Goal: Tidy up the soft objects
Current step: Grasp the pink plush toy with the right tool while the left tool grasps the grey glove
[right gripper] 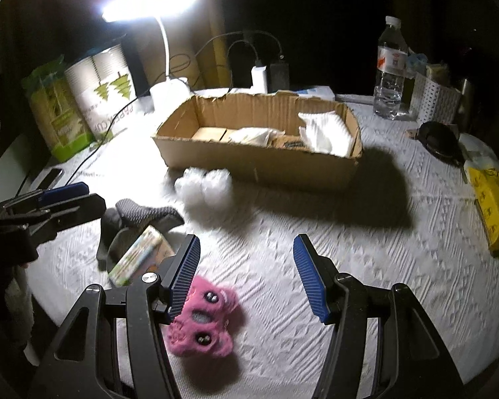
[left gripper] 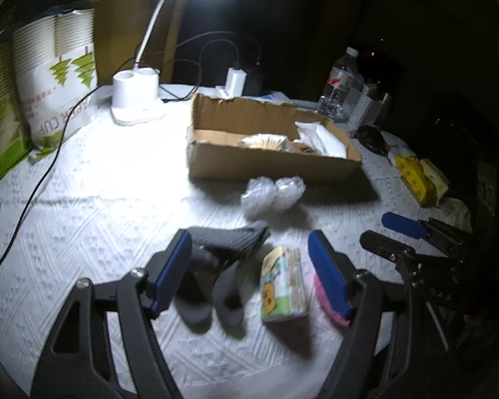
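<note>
A cardboard box stands mid-table with white soft packs inside. In front of it lies a clear crumpled plastic bundle. My left gripper is open above grey socks and a printed tissue pack. My right gripper is open, with a pink furry toy below its left finger; the toy's edge shows in the left wrist view. Each gripper shows in the other's view: the right, the left.
A white desk lamp, paper cup sleeves and cables stand at the back left. A water bottle, white basket, black object and yellow pack stand at the right.
</note>
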Available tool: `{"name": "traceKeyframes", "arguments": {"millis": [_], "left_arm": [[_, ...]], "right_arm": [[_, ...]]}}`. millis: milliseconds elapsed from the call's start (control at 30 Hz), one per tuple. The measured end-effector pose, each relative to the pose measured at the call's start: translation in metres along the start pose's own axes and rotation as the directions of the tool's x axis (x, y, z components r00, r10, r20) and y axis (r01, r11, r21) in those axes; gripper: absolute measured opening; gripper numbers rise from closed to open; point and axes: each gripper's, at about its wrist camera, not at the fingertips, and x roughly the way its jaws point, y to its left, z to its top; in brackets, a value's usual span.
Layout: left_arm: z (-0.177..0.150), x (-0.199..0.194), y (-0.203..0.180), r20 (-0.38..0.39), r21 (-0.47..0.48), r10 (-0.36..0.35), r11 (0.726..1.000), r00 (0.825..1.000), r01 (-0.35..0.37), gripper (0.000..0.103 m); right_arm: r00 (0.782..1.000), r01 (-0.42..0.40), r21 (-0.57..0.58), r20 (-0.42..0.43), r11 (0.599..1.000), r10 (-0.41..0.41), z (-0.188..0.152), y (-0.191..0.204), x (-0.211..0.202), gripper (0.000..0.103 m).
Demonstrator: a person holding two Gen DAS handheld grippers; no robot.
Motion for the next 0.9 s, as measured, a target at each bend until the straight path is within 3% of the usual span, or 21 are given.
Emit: {"name": "traceKeyframes", "arguments": {"millis": [533,733,900], "left_arm": [[-0.029,0.016,0.023,-0.065,-0.022,0.065,0.998,0.996,-0.066,0.074],[-0.028,0.039,0.02,-0.089,0.024,0.114,0.993,0.99,-0.112,0.074],[-0.023,0.053,0.01,-0.092,0.093,0.132,0.988,0.987,-0.123,0.074]], "right_arm": [[0.986,-0.064,-0.05,-0.158,0.997,0.055,-0.036,0.027,0.031,0.061],[0.982,-0.078,-0.061,-0.178,0.995,0.066,-0.037,0.026,0.041,0.061],[0.982,-0.107,-0.068,-0.167,0.992,0.094,-0.034,0.02,0.041,0.052]]}}
